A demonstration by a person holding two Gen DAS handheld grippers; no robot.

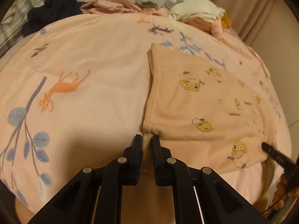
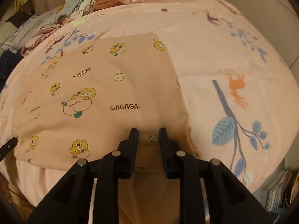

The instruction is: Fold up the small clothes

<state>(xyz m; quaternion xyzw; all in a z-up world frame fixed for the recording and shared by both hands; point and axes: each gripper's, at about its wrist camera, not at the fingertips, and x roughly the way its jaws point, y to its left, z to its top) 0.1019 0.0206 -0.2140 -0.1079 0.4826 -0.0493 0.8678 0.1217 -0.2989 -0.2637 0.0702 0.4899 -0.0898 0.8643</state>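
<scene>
The left gripper [image 1: 146, 137] is clenched on the ribbed hem of the peach cotton garment with yellow cartoon-duck print [image 1: 201, 100], at lower centre of the left wrist view. The right gripper [image 2: 148, 130] stands released – pads apart, the garment's near edge lying slack between them – at lower centre of the right wrist view. The garment [image 2: 104, 85] lies spread flat on the pink bedsheet printed with deer and blue leaves [image 1: 84, 56]. At the upper edge sits a pile of loose mixed clothes [image 1: 130, 5], beside a white plush duck toy [image 1: 194, 7].
</scene>
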